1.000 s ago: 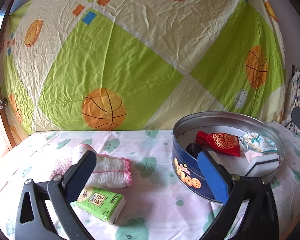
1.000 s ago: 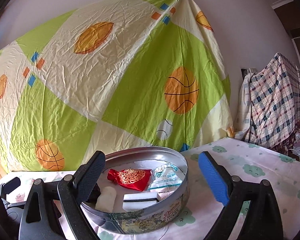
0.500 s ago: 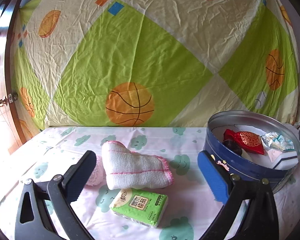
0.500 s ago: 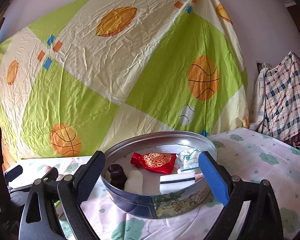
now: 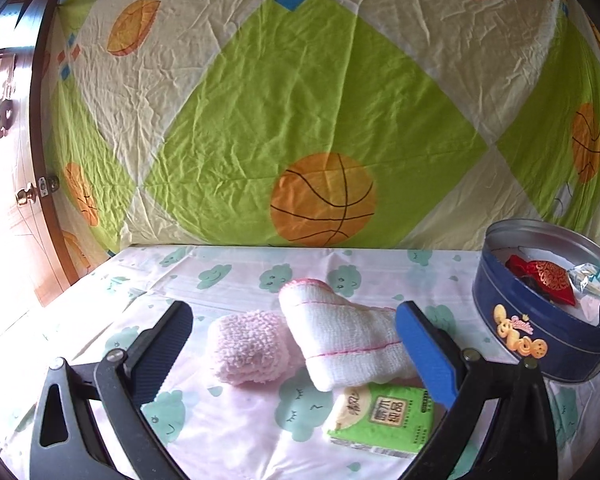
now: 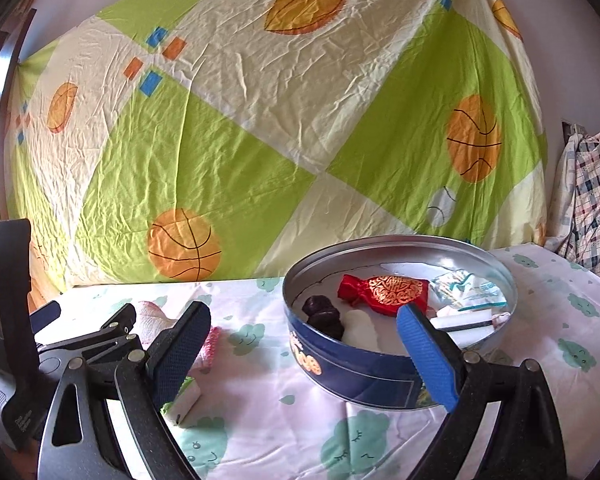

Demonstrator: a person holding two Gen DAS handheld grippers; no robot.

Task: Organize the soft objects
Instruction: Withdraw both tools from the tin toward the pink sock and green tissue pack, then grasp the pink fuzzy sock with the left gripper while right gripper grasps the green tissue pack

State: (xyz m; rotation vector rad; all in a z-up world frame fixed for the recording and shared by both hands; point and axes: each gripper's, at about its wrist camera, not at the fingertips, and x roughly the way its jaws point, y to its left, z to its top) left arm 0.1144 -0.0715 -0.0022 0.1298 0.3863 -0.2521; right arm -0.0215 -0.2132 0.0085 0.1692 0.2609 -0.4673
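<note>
My left gripper (image 5: 296,348) is open, low over the bed. Between its fingers lie a fluffy pink cloth (image 5: 246,348) and a white towel with pink trim (image 5: 340,336), the towel leaning on the cloth. A green tissue pack (image 5: 380,418) lies in front of the towel, by the right finger. The round blue tin (image 5: 540,332) stands at the right edge. My right gripper (image 6: 304,354) is open and empty, just in front of the tin (image 6: 364,376). Inside are a red pouch (image 6: 384,290), a dark lump (image 6: 324,316), a white roll (image 6: 360,330), a sponge (image 6: 460,322) and a wrapped packet (image 6: 468,286).
A patterned sheet (image 5: 320,120) with basketballs hangs behind the bed. The bed cover (image 5: 236,276) has green cloud prints. A wooden door (image 5: 16,200) stands at the left. Checked fabric (image 6: 592,200) hangs at the far right.
The left view has swung left: towel and tissue pack moved toward the centre, the pink cloth came into full sight, the tin slid to the right edge. In the right view the tin shifted right.
</note>
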